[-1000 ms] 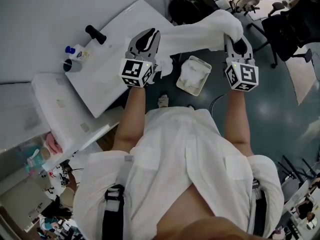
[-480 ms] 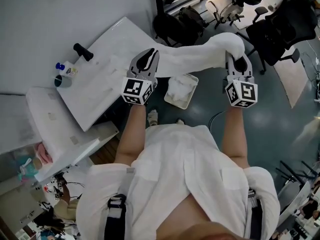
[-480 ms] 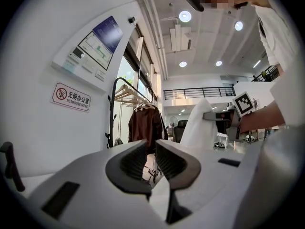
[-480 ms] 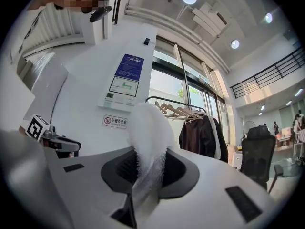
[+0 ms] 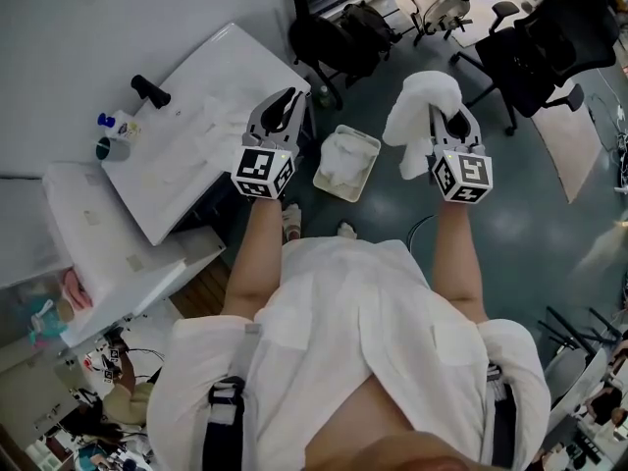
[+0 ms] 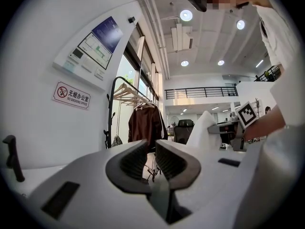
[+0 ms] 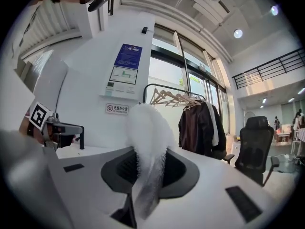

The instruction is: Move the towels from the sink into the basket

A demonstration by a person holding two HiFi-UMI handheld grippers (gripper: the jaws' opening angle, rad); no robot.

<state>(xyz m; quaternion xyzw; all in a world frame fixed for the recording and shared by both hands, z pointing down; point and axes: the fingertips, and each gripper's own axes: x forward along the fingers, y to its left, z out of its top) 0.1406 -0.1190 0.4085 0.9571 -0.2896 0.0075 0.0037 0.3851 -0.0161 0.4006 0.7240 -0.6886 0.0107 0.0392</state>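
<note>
Head view: steeply down from overhead onto left gripper point(image 5: 290, 99) and right gripper point(image 5: 444, 118); gripper views: level, close behind own jaws, both facing the coat rack point(image 6: 127, 90), each catching the other's cube point(image 6: 248, 114).

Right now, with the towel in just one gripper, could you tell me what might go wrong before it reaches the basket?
1. The right gripper holds the bunched towel by a narrow pinch only, so it may slip out.
2. The towel seems to hang beside the basket, not over it; dropped here, it would likely land on the floor.
3. The basket already holds another towel, so this bulky one might drape over the rim.
</note>
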